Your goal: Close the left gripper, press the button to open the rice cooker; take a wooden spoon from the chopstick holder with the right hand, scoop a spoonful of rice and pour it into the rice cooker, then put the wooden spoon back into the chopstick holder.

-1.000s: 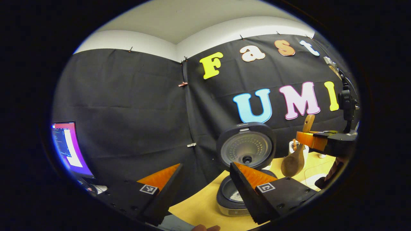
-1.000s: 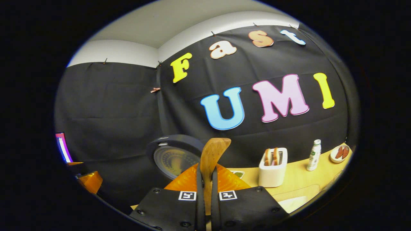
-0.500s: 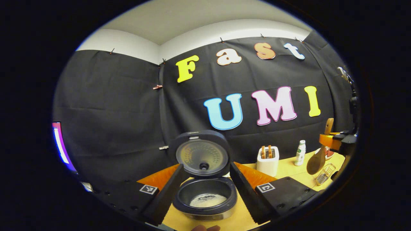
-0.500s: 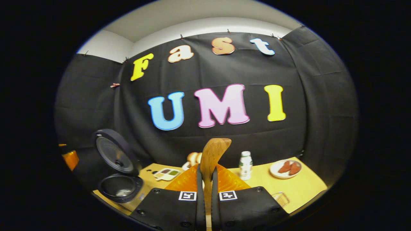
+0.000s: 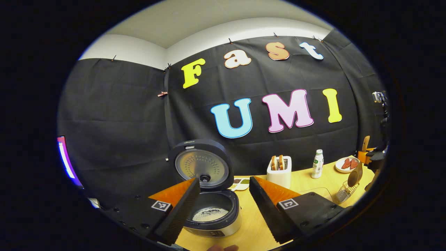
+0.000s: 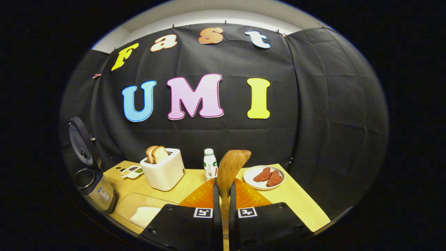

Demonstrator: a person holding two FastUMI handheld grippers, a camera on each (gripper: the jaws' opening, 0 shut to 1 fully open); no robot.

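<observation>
1. The rice cooker (image 5: 212, 212) is seen sitting on the yellow table (image 5: 310, 181) with its lid (image 5: 201, 164) flipped up; a thin layer of white rice (image 5: 210, 213) is spotted at the bottom of the pot
2. The white toaster (image 6: 163, 171) is parked behind, with two bread slices (image 6: 156, 152) stuck upright in its slots
3. A shallow tray (image 6: 139, 208) with a heap of rice in it is seen at the table's front edge
4. A white plate (image 6: 263, 177) is loaded with two reddish pieces, a small bottle (image 6: 209, 164) stood near it
5. The wire chopstick holder (image 5: 343, 192) is seen far right, the spoon's bowl hung just above it
6. The wooden spoon (image 6: 228, 174) is clamped by the handle in the right gripper (image 6: 223, 202); the left gripper (image 5: 223, 198) is held wide with nothing in it
</observation>
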